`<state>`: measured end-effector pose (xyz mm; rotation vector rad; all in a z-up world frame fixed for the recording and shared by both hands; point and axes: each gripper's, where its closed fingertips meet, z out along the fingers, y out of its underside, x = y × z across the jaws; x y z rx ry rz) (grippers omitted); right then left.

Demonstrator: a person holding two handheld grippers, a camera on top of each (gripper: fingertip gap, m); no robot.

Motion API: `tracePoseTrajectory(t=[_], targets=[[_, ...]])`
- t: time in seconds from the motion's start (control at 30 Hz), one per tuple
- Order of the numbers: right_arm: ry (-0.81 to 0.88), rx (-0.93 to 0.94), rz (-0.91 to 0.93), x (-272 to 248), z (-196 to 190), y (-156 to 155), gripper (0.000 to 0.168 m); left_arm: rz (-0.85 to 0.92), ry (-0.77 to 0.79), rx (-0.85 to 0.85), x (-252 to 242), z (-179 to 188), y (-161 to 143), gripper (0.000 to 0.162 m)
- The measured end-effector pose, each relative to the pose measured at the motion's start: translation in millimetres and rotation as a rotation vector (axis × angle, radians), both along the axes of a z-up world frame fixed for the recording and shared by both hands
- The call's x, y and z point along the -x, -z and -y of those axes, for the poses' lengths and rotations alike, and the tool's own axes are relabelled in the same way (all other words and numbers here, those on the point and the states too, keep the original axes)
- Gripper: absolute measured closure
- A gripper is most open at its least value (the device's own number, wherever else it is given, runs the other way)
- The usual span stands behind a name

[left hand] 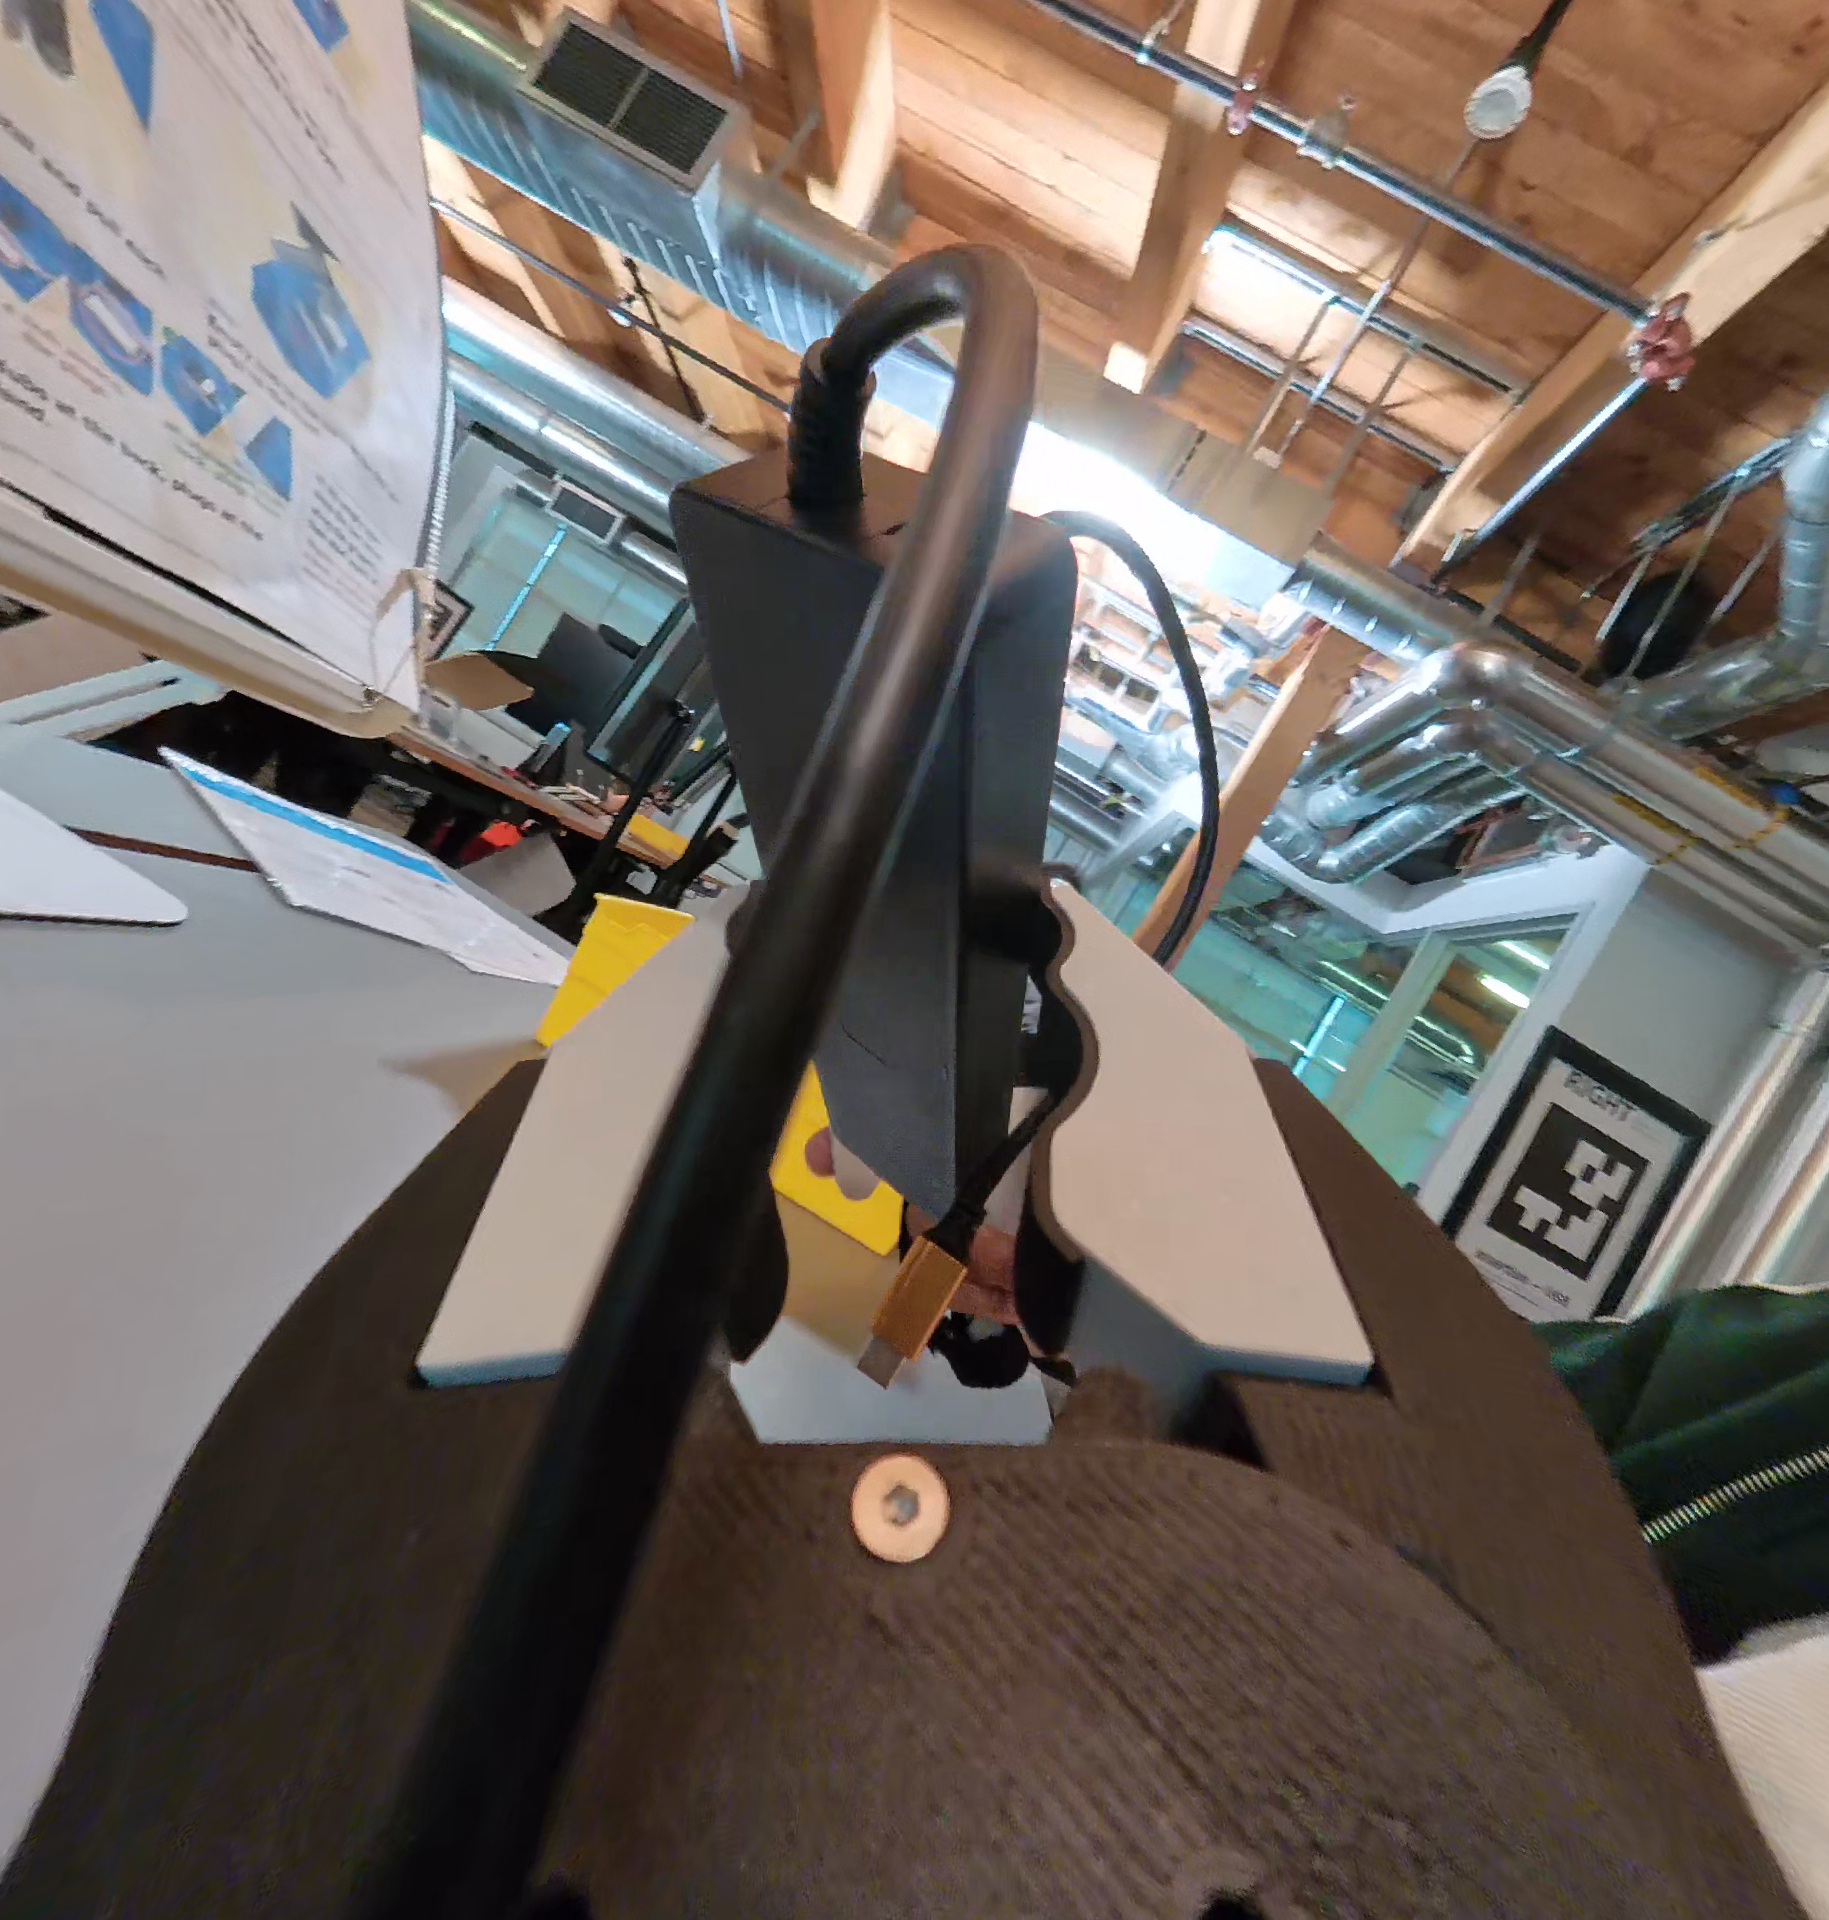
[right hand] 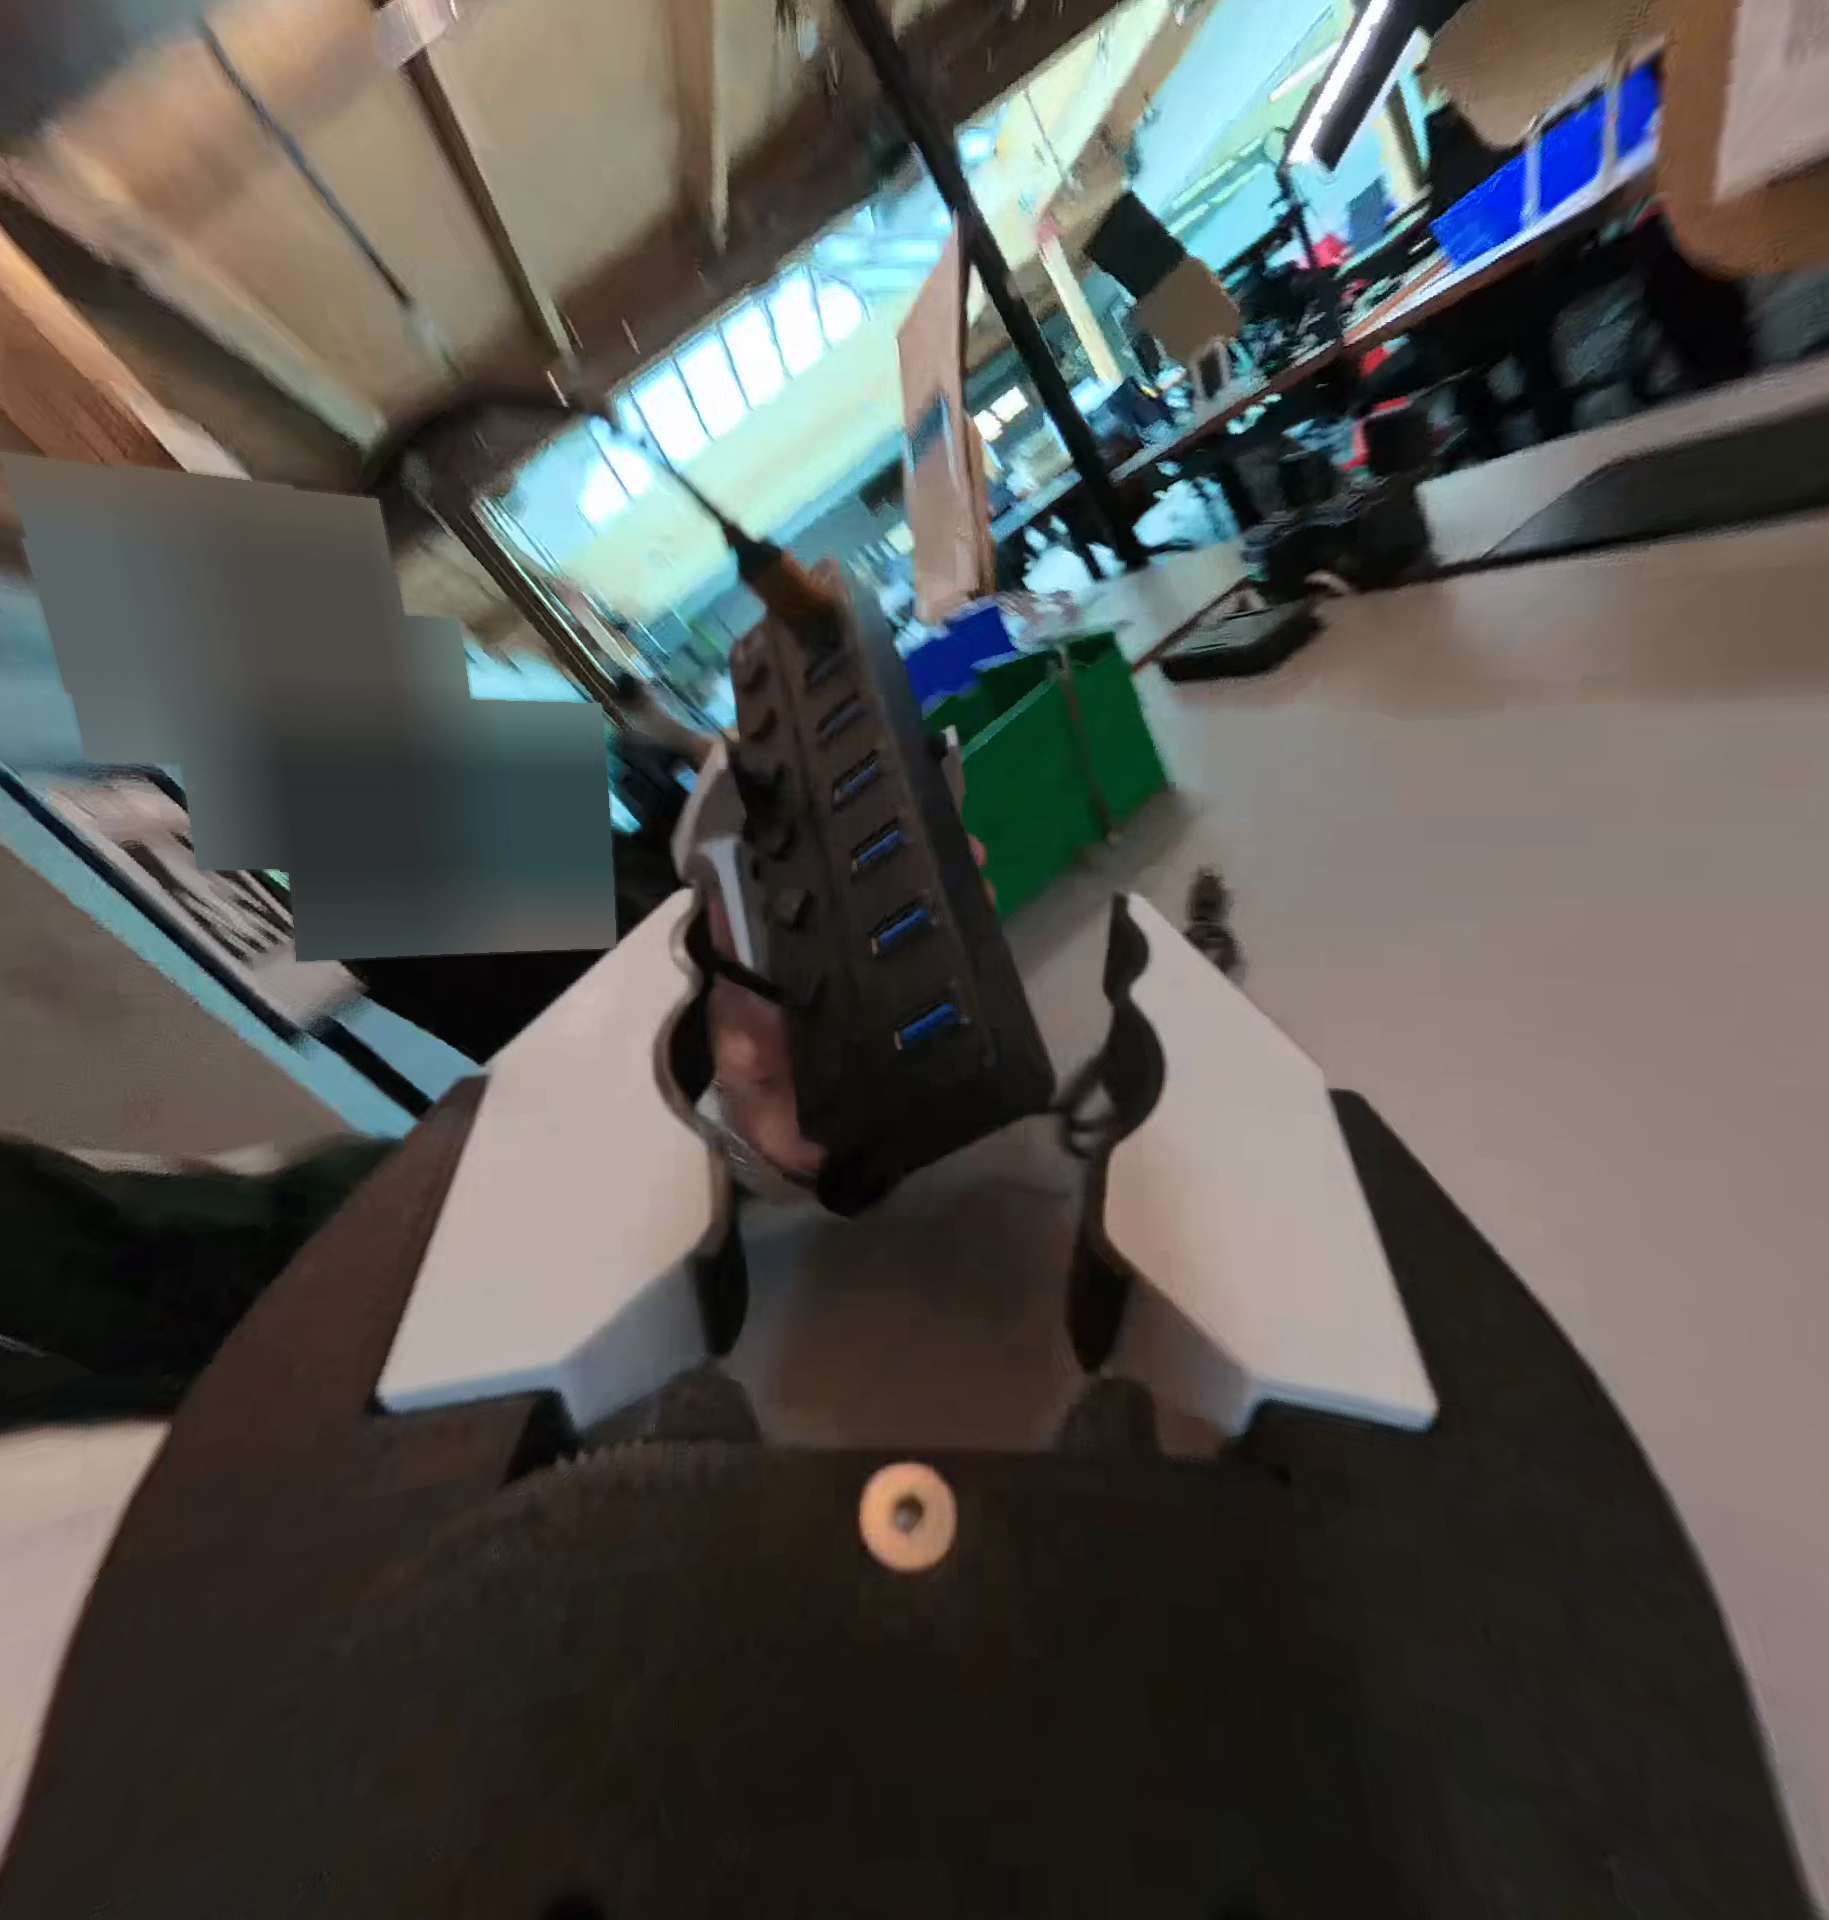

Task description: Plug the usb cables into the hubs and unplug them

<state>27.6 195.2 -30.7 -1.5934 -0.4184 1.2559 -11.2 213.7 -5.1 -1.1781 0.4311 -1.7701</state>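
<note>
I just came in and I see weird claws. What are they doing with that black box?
A person is holding two claw-like grippers. The left gripper is squeezing a black USB hub and lifting it up above the grey table. A thick black cable loops out of its top, and a thin cable with a gold plug dangles loose, not plugged in. The right gripper is open, close to the hub's blue ports but not holding anything.

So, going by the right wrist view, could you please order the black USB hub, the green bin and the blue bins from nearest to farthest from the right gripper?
1. The black USB hub: right between the fingers of the open right gripper.
2. The green bin: behind the hub, slightly right, at the grey table's far edge.
3. The blue bins: far upper right, on a distant workbench.
</note>
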Motion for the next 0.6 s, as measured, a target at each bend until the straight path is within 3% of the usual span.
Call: tracePoseTrajectory(t=[0.1,0.23,0.37,0.47,0.6], targets=[[0.058,-0.166,0.244,5.6,3.0,5.8,0.094,-0.026,0.005,0.031,-3.6,-2.2,5.4,0.114],[0.057,-0.236,0.464,14.6,5.0,27.3,0.094,-0.069,-0.003,0.062,-10.1,-3.4,10.9,0.115],[0.098,-0.284,0.626,12.0,1.8,40.7,0.110,-0.101,0.017,0.049,-17.7,1.9,14.7,0.115],[0.068,-0.253,0.572,14.7,5.3,34.2,0.116,-0.104,0.012,0.063,-16.3,-1.6,13.4,0.115],[-0.002,-0.079,0.226,10.1,8.0,9.9,0.117,-0.120,-0.002,-0.012,-17.8,5.3,13.1,0.103]])
